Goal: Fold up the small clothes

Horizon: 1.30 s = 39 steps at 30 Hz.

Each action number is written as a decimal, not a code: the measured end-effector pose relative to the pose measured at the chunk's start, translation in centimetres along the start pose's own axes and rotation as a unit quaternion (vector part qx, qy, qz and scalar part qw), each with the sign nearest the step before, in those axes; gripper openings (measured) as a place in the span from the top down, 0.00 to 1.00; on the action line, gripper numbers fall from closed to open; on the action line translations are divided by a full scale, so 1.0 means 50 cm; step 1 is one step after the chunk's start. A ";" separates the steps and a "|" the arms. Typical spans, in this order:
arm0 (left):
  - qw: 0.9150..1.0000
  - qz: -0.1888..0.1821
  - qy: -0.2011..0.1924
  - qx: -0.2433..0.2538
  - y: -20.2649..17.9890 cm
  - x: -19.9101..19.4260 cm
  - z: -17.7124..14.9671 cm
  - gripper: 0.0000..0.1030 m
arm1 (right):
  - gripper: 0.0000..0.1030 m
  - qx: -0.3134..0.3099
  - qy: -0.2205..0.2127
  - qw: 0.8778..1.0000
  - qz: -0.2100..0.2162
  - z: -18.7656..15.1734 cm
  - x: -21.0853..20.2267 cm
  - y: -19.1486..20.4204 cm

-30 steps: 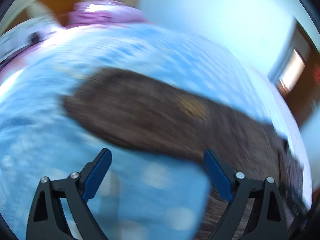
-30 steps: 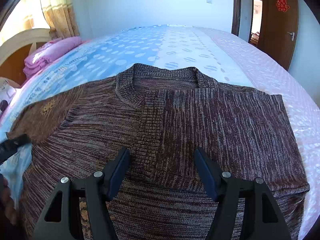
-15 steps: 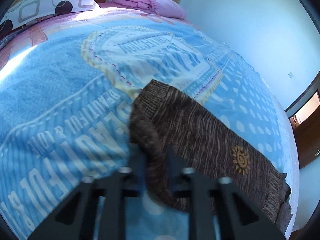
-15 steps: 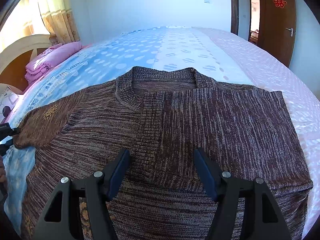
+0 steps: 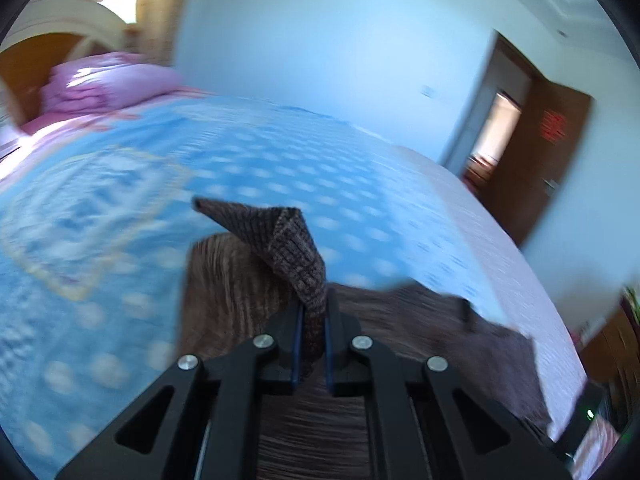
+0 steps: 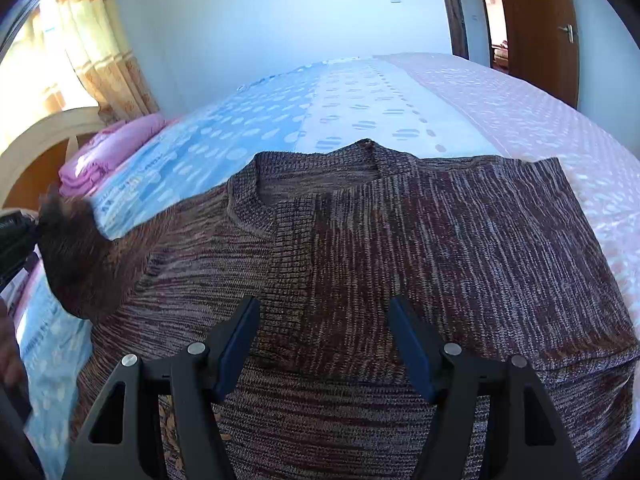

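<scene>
We see the brown knit sweater (image 6: 400,264) spread on the blue bedspread (image 6: 248,136), one sleeve already folded across its chest. Our left gripper (image 5: 312,344) pinches the other sleeve's cuff (image 5: 288,240), now lifted off the bed where it lay half a second ago. Our right gripper (image 6: 324,344) hovers spread above the body. Pink bedding (image 6: 112,152) lies by the headboard.

Left gripper (image 5: 312,344) pinches the blurred, seemingly lifted sweater cuff (image 5: 296,256) over the bedspread (image 5: 100,208).
</scene>
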<state>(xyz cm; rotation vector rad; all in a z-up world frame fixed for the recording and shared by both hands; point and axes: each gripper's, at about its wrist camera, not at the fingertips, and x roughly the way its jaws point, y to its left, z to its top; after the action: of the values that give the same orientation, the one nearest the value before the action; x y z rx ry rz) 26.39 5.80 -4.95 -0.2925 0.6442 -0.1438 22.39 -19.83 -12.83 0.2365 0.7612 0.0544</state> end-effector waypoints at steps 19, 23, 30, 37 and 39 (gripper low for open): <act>0.992 0.119 0.036 -0.018 0.082 -0.017 -0.147 0.10 | 0.34 0.021 0.010 1.000 0.017 0.011 0.004 -0.015; 0.983 0.093 0.050 -0.153 0.186 -0.012 -0.169 0.13 | 0.34 0.050 -0.006 0.996 0.071 0.051 -0.016 0.003; 0.981 0.101 0.036 -0.160 0.189 -0.011 -0.174 0.12 | 0.56 -0.064 0.056 0.996 0.038 0.091 0.102 0.131; 0.983 0.090 0.039 -0.155 0.185 -0.004 -0.176 0.07 | 0.93 -0.109 0.058 0.992 0.019 0.081 0.127 0.181; 0.983 0.089 0.039 -0.156 0.186 -0.005 -0.176 0.07 | 0.93 -0.121 0.024 0.992 0.020 0.091 0.089 0.188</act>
<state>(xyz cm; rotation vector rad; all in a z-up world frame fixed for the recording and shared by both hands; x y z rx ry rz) 21.20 12.70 -14.39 -0.5306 0.7688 0.1205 29.12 -10.96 -10.48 0.0189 0.7893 0.1891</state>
